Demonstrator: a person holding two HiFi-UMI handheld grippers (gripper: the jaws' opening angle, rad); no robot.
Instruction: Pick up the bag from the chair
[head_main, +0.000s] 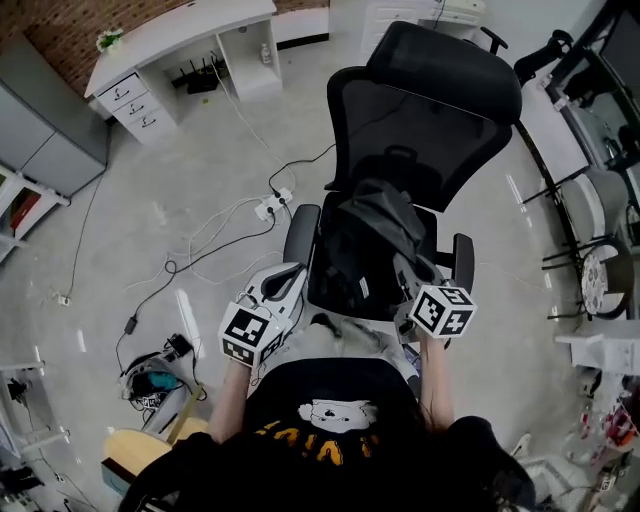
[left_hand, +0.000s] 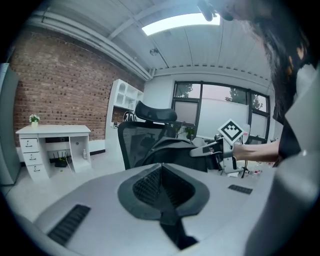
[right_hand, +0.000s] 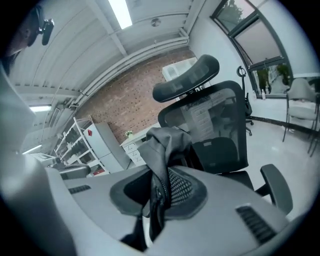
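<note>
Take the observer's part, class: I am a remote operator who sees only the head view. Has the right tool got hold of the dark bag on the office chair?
Observer: Yes. In the right gripper view the right tool is shut on a fold of the bag, along what looks like its zip.
Operator: Is the left tool holding anything?
Observer: No. The left gripper view shows the left tool with its jaws together and nothing between them.
Operator: What lies beyond the office chair?
Observer: A row of large windows, seen in the left gripper view.
</note>
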